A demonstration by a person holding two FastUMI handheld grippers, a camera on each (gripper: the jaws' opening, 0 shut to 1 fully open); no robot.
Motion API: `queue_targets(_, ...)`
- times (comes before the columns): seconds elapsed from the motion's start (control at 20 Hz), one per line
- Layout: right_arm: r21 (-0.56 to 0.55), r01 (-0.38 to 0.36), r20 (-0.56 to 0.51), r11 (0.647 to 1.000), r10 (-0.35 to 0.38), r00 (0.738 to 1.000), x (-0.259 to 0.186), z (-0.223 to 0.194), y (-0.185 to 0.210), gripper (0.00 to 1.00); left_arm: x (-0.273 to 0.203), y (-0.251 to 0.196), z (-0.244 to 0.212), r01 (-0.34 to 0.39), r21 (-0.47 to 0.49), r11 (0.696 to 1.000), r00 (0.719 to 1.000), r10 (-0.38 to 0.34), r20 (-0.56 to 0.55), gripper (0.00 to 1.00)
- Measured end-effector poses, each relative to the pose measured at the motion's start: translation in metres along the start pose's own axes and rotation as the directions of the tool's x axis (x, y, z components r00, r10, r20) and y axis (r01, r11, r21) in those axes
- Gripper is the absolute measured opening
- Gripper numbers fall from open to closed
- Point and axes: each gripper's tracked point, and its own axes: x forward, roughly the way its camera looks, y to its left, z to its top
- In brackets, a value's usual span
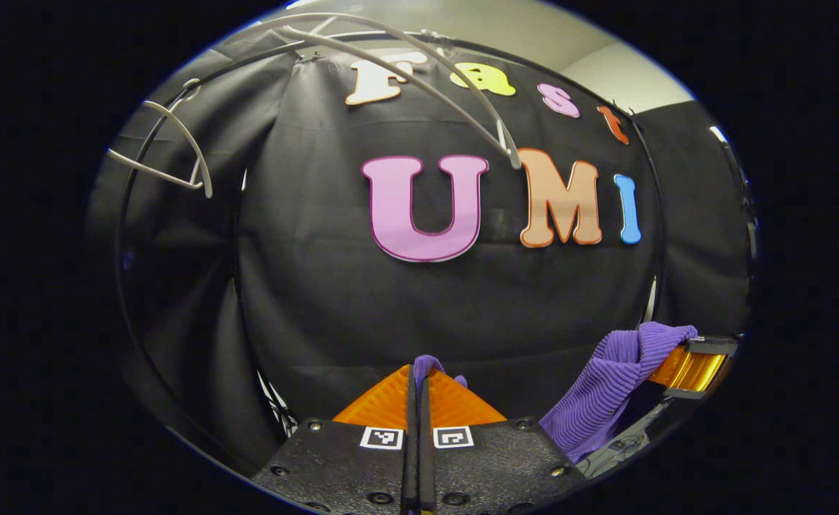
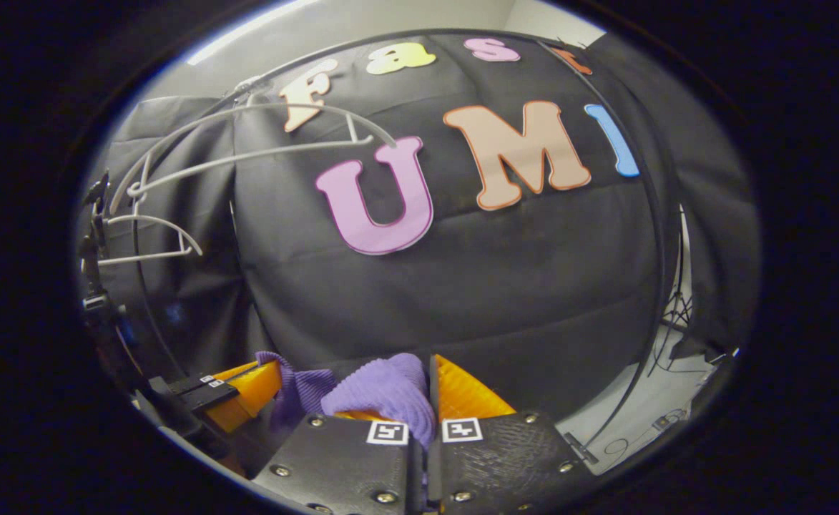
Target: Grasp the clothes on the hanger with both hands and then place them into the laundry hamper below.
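I see two pale hangers, a large one [image 1: 390, 68] and a small one [image 1: 190, 143], hooked on a thin dark rail. In the right gripper view, a strip of pale floor [image 2: 648, 400] shows at lower right, with thin cables [image 2: 666, 418] and stand legs [image 2: 676, 315] on it.

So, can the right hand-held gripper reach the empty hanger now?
Probably not: the right hand-held gripper is shut on the purple garment, which the left hand-held gripper also holds, and the hanger hangs well above.
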Motion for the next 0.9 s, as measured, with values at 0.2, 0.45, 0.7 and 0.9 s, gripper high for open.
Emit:
queue_targets(0.2,0.008,0.048,-0.056,0.999,-0.047,0.997,0.016,-0.039,-0.027,0.03,0.014,-0.003,-0.034,0.018,-0.022,1.000,0.998,-0.019,-0.060,0.01)
queue_targets(0.45,0.001,0.083,-0.152,0.997,-0.082,0.985,0.028,-0.100,-0.046,0.04,0.021,-0.009,-0.097,0.025,-0.012,1.000,0.986,-0.027,-0.163,0.01)
queue_targets(0.7,0.007,0.141,-0.344,0.990,-0.130,0.930,0.036,-0.183,-0.074,0.10,0.018,-0.031,-0.183,0.099,-0.021,0.995,0.927,-0.100,-0.360,0.03)
queue_targets(0.9,-0.021,0.168,-0.382,0.986,-0.163,0.910,0.029,-0.194,-0.084,0.65,0.006,-0.052,-0.231,0.167,-0.085,0.982,0.853,-0.187,-0.487,0.45)
